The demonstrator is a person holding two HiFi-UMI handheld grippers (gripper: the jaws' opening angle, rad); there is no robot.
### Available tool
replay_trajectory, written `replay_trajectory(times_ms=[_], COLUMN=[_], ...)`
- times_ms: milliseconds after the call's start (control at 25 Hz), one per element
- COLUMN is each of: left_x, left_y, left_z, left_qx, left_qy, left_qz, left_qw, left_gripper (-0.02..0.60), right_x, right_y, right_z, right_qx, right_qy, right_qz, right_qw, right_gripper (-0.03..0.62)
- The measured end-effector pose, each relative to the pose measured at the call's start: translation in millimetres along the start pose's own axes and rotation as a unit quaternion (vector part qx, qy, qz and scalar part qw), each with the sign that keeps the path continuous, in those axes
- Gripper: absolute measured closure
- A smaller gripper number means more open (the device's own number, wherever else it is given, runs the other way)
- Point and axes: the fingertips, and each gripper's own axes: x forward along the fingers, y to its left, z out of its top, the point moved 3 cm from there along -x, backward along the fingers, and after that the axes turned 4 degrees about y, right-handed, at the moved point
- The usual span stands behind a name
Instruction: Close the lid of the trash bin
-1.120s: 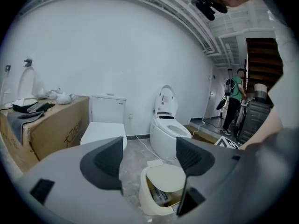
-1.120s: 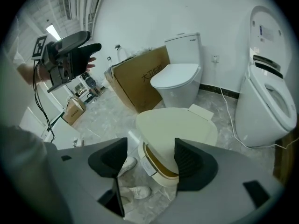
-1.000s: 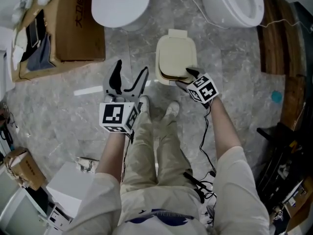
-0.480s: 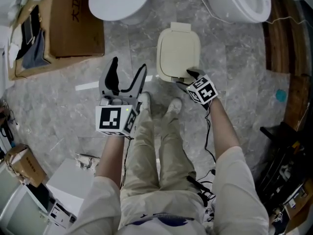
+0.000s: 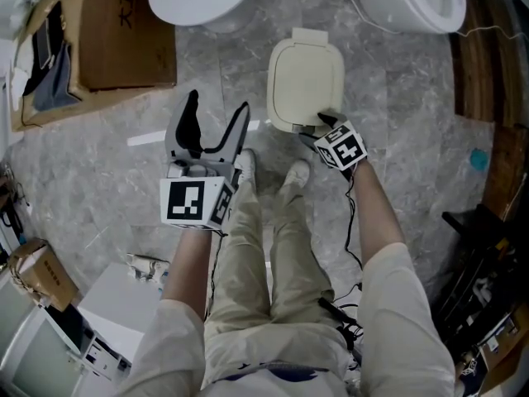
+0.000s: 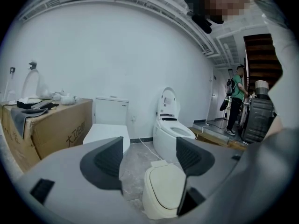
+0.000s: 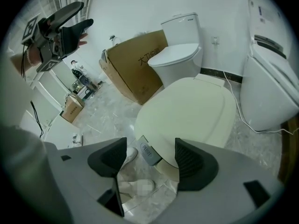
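Lower than a second ago, the right gripper [image 5: 316, 129] has sunk over the near edge of the lid [image 5: 306, 77]. Its fingers [image 7: 194, 164] stand wide and are opening, straddling the grey push tab [image 7: 148, 151] without pressing it. The lid lies just ahead, its long axis running away to the far hinge, atop the trash bin [image 6: 149, 204] on the floor [image 5: 397, 98]. That arm reaches steeply down. The left gripper [image 5: 217, 112], wide and empty, hovers well apart.

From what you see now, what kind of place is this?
Probably a showroom or storeroom for bathroom fittings: a closed toilet and a toilet with raised lid stand side by side at a bare wall, beside a large cardboard box.
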Motion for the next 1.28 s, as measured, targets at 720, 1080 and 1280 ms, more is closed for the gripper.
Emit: replay_trajectory(times_ms=[720,1080,1280], left_x=[14,-13,-42], left_y=[7,-19,-26], left_z=[-9,30,112], left_qx=[-0.001,-0.003,0.017], left_qy=[-0.005,0.003,-0.04], left_qz=[-0.004,-0.026,-0.052], left_qw=[1.0,0.9996,0.9977], left_gripper=[0.249,0.25,0.249], right_x=[18,-16,-121], right_y=[-1,11,9], right_z=[-9,19,89], right_qx=[-0.003,0.1,0.17], right_qy=[-0.01,-0.012,-0.141], right_qz=[-0.023,0.004,-0.05], right_qw=[1.0,0.995,0.974], right_gripper=[0.244,0.178,0.198])
